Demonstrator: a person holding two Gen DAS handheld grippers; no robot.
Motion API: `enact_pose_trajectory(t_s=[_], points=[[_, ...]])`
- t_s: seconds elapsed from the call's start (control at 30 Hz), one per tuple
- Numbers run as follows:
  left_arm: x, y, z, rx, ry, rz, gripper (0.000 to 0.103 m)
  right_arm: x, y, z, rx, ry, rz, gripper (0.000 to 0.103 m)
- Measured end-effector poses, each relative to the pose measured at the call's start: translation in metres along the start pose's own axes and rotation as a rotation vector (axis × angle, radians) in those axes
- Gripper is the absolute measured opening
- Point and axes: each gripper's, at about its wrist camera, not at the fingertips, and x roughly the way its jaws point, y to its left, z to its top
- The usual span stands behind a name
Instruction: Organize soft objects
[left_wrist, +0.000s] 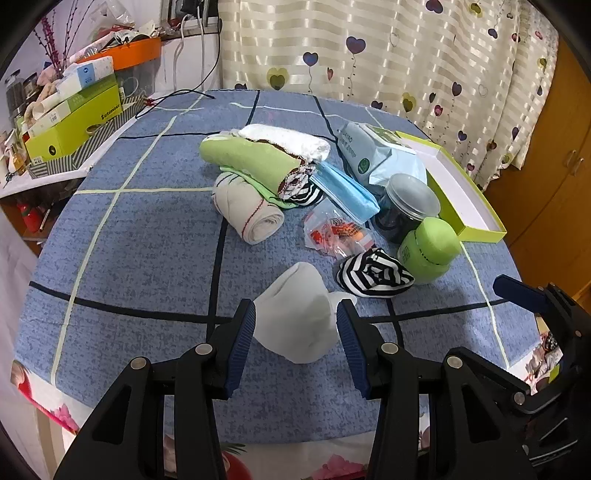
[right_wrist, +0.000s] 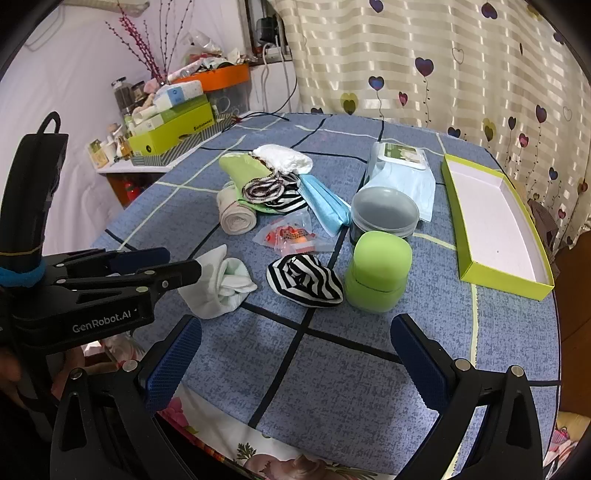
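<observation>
Left wrist view: left gripper, fingers spread wide, straddling the white sock on the tabletop; the sock sits between the pads, apparently not yet pinched, long axis running away from the camera. Striped sock just beyond, to the right.

Right wrist view: right gripper, fingers wide, holding nothing; white sock lies forward-left under the left gripper, the nearer tool. Green box far right, empty.

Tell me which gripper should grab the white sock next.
Left. The left gripper is open with the white sock lying between its fingers. The right gripper is open over bare tablecloth, off to the sock's side.
</observation>
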Motion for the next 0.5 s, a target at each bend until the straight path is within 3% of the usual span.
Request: enact_pose_trajectory(t_s=[0.5], points=[[-0.0028, 0.0076, -0.0016, -0.032, -0.015, -0.050, 0.047, 0.0001, 0.0025, 0.0031, -0.004, -0.005, 0.003, 0.103]])
